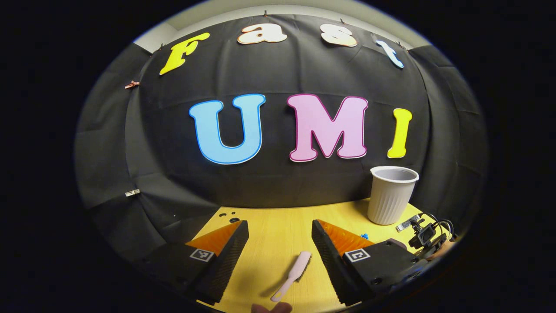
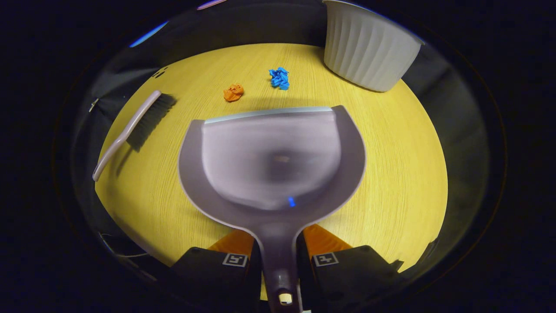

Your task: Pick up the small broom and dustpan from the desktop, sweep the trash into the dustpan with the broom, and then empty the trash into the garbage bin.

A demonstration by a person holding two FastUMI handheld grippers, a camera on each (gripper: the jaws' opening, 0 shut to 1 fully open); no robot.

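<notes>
Now the right claw (image 2: 278, 256) pinches the dustpan (image 2: 271, 161) handle, while the left claw (image 1: 280, 250) gapes wide above the broom (image 1: 292, 276) handle on the tabletop (image 2: 391, 174); it should drop squarely and clamp mid-handle.

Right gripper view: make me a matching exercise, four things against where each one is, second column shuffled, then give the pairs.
Things:
1. dustpan
2. broom
3. bin
4. orange scrap

Places:
A. standing at the table's far right
B. lying flat at the left, not held
C. handle clamped between the right gripper's fingers
D. just beyond the dustpan's front lip, left of the blue scrap

Pairs: 1-C, 2-B, 3-A, 4-D
</notes>
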